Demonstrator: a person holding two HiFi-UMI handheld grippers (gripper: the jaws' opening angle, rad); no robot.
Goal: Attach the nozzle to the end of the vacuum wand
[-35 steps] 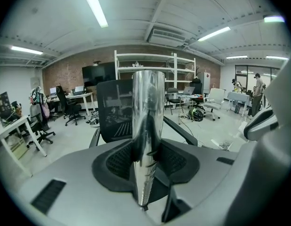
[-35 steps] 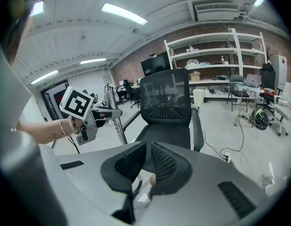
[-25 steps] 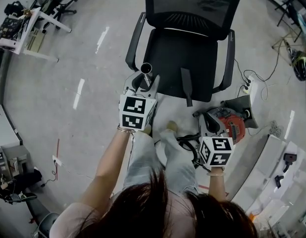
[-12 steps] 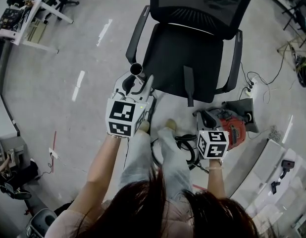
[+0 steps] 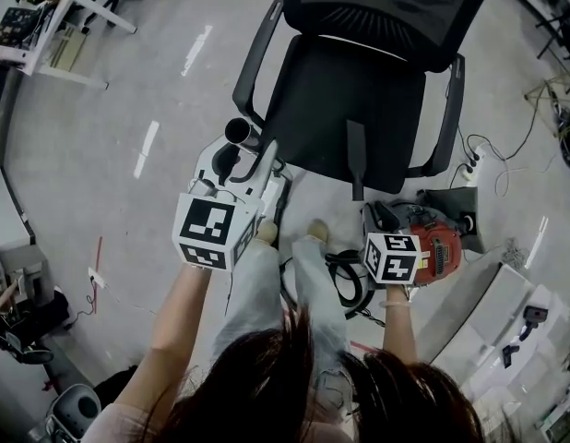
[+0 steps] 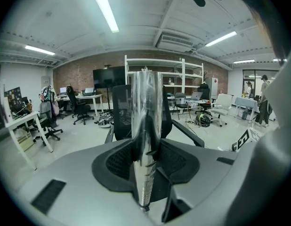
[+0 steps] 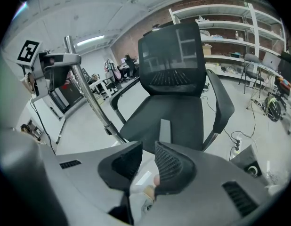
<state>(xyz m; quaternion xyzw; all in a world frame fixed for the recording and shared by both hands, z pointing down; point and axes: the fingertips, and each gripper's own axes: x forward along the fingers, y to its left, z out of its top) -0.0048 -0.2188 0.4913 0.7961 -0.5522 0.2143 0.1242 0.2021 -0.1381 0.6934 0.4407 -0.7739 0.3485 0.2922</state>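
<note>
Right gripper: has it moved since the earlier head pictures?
Yes. Against the red vacuum, the right gripper has gone up the picture, toward the chair. Its empty jaws have just been opening.

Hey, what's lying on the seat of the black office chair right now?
A long dark nozzle lies flat on the seat, lengthwise, reaching its front edge. Nothing else shows there. The patch of seat beneath the nozzle is covered.

A black office chair point(image 5: 359, 109) is seen on the grey floor point(image 5: 100, 183), on which white strips of tape point(image 5: 146, 150) are stuck. A white desk point(image 5: 73, 77) is placed at the far left. A power strip point(image 5: 470, 161) is laid near the chair. White shelves point(image 6: 183, 74) are set before a brick wall point(image 6: 79, 74).
</note>
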